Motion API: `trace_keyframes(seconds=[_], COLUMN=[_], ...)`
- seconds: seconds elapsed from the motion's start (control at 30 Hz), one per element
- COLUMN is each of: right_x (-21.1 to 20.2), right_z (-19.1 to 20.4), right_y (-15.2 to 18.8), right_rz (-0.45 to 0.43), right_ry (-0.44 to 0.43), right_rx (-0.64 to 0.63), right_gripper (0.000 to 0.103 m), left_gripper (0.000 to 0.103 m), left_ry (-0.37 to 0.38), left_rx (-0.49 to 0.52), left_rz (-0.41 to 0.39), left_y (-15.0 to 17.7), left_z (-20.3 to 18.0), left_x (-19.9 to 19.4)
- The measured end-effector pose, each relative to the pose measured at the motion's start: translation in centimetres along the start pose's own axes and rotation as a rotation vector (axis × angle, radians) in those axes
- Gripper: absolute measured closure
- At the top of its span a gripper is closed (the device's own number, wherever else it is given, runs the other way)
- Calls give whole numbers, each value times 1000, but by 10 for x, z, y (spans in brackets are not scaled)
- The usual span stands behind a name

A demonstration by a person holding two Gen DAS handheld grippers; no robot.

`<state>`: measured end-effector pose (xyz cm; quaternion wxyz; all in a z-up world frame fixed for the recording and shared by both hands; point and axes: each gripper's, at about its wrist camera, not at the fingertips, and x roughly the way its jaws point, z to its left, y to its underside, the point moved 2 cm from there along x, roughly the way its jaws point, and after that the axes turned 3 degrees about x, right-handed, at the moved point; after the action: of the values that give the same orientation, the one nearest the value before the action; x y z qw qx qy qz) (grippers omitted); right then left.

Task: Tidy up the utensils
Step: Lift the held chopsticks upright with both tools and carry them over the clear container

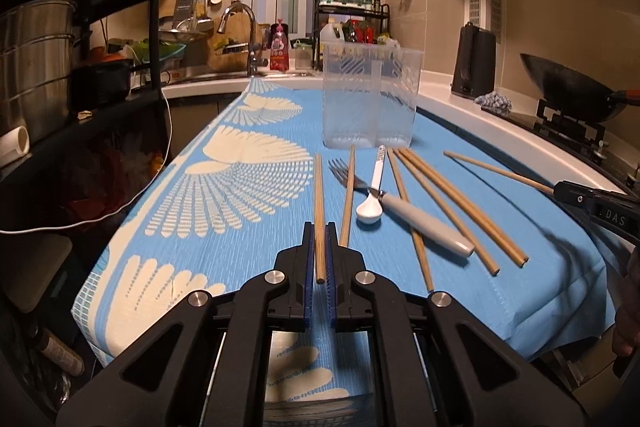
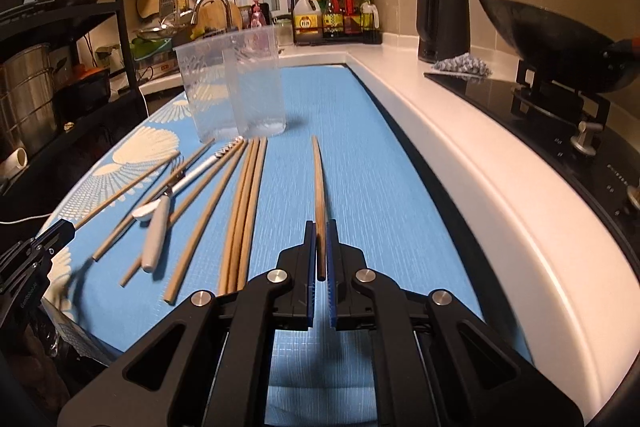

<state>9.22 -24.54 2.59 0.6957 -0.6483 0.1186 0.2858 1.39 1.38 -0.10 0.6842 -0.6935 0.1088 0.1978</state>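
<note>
Step in hand: pick-up of chopsticks for transfer to the holder. The left gripper (image 1: 320,227) is clenched on one wooden chopstick (image 1: 319,195), which runs forward from between the pads toward the far edge of the table. The right gripper (image 2: 321,227) is likewise clenched on a second chopstick (image 2: 319,179), near the right edge of the blue patterned mat (image 2: 360,131) beside the white countertop (image 2: 460,155). Both gripped chopsticks appear to be raised off the mat at the near end; whether the far tips are clear cannot be told.

The clear plastic utensil holder (image 1: 370,99), divided into two compartments, stands upright and empty near the far edge of the mat. Between it and the near edge lie the loose chopsticks (image 1: 448,203), a fork (image 1: 400,211) with a pale handle and a white spoon (image 1: 374,193), the spoon crossing the fork.

Next move, as a judgement: carry each chopstick to the holder, tilt it tip-down over one compartment and release. The chopsticks must clear the holder's rim. A sideways knock could tip the light holder.
</note>
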Motion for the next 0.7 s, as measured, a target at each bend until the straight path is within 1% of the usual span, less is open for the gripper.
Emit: trace_keyframes(seconds=[0.33,0.57,0.7], right_x=[-38,-47,-44], right_z=[1,1,2], right_y=[-38,-75,-96], right_rz=[-101,-144,-143], right_ry=[-17,-41,-57], right_rx=[-6,17,23], right_gripper=[98,98,98], left_gripper=[98,98,98], left_ry=[6,18,31], left_rx=[-32,-41,-44], left_rz=[-102,-141,-155], left_y=[-34,-74,-105], left_z=[4,6,12], left_x=[-23,-32,-28])
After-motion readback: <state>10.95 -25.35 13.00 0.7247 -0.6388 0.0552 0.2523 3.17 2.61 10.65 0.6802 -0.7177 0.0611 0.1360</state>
